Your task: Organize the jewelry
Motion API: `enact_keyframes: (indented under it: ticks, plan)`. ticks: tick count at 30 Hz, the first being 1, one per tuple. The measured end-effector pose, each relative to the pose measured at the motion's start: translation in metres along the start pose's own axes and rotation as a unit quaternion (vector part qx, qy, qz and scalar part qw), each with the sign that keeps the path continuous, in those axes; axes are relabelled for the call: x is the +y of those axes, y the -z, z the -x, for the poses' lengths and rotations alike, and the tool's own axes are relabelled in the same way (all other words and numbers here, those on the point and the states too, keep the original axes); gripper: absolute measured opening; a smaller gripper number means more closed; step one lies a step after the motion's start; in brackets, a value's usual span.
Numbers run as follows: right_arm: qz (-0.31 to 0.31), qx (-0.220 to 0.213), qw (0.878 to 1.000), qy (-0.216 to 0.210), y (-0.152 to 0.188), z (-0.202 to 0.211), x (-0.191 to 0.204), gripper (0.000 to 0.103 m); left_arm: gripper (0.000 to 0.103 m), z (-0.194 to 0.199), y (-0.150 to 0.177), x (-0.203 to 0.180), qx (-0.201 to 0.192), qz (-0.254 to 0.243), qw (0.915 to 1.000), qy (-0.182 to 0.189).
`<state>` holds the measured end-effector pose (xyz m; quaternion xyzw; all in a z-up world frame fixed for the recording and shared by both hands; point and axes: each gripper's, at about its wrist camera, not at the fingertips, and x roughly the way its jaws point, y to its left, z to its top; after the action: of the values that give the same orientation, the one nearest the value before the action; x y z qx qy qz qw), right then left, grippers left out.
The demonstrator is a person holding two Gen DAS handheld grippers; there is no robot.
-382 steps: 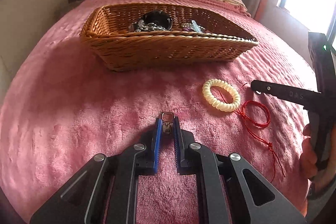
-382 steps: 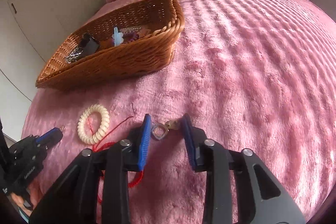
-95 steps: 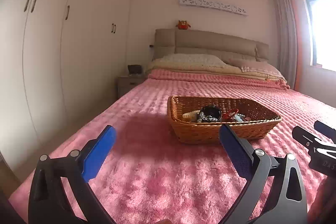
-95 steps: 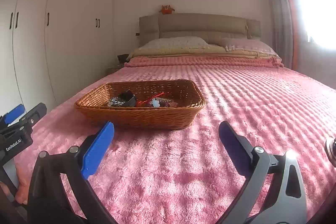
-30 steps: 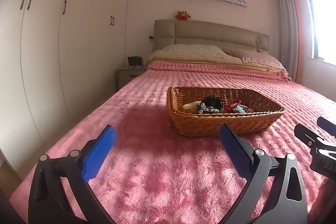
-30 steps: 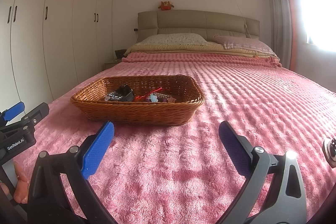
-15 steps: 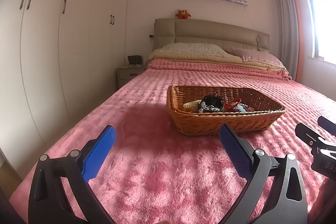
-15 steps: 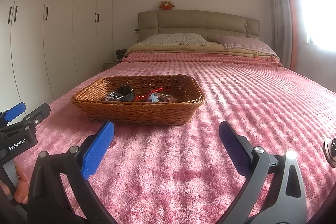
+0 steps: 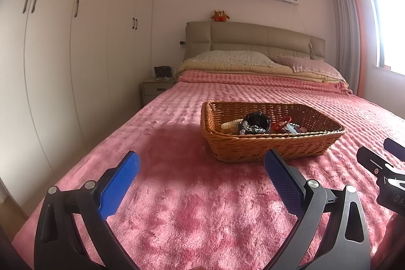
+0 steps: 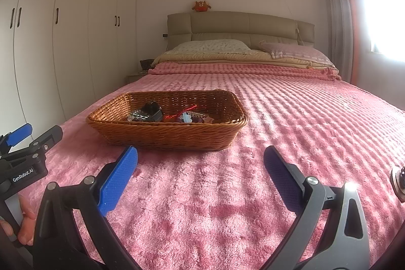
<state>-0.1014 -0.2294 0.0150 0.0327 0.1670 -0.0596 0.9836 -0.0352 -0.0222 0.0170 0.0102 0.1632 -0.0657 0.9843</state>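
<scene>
A brown wicker basket (image 9: 268,146) stands on the pink bedspread (image 9: 192,204), also in the right wrist view (image 10: 167,134). In it lie a black round piece (image 9: 257,119), a cream coil bracelet (image 9: 229,123), a red cord (image 9: 283,121) and beads. My left gripper (image 9: 201,168) is open and empty, held low in front of the basket. My right gripper (image 10: 200,162) is open and empty, also short of the basket. Each gripper shows at the edge of the other's view, the right one (image 9: 379,166) and the left one (image 10: 30,141).
White wardrobes (image 9: 76,67) line the left wall. A nightstand (image 9: 155,89) stands by the headboard (image 9: 253,38). Pillows (image 10: 215,46) lie at the far end. A window (image 10: 382,6) glares at the right. A round metal part (image 10: 398,181) sits at the right edge.
Over the longer span both grippers let go of small pieces, opened wide and drew back; the coil bracelet and red cord now lie in the basket. In the last second almost nothing moved.
</scene>
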Motion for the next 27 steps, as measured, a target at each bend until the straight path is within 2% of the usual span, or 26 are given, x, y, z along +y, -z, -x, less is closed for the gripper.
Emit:
enact_keyframes:
  ticks: [27]
  plan:
    - [0.000, 0.000, 1.000, 0.000, 0.0000, 0.0003, 0.0005, 0.095, 0.095, 0.0032, 0.0009, -0.0021, -0.006, -0.004, 1.0000, 0.000]
